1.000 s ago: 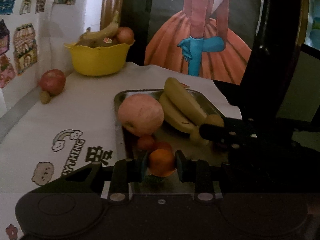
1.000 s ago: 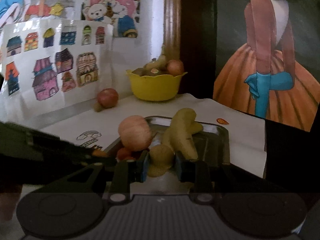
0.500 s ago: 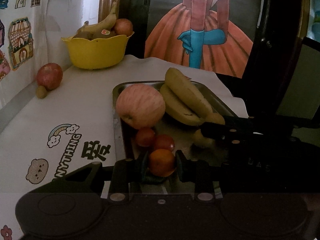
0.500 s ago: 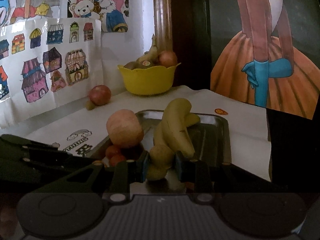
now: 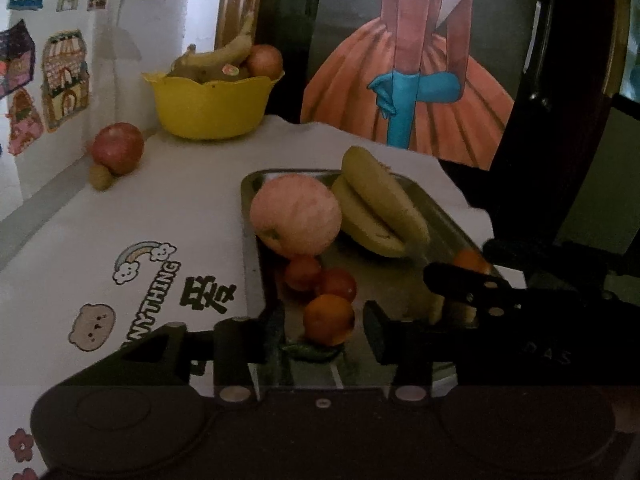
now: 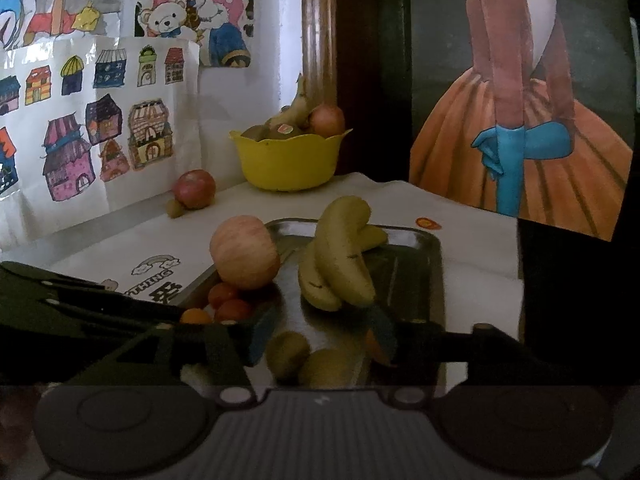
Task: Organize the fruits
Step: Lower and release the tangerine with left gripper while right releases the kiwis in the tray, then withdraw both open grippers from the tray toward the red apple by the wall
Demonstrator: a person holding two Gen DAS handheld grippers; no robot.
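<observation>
Table (image 5: 168,208) under white printed cloth. On it: metal tray (image 5: 250,216), yellow bowl (image 5: 208,108) at the back, red apple (image 5: 117,147) with a small fruit (image 5: 99,176) touching it, left.

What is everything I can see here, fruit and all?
Tray: one, grey metal, on the white cloth.
Big apple: one, pink, in the tray.
Bananas: a small bunch, yellow-green, in the tray beside the big apple.
Tomatoes: two, red, in the tray below the big apple.
Orange: one small, resting in the tray between the left gripper's fingers.
Kiwis: two, brown-green, in the tray between the right gripper's fingers.
Bowl: one, yellow, at the back, full of fruit.
Red apple: one, on the cloth by the wall, a small brownish fruit beside it.
Left gripper: black, jaws opening.
Right gripper: black, jaws opening.
</observation>
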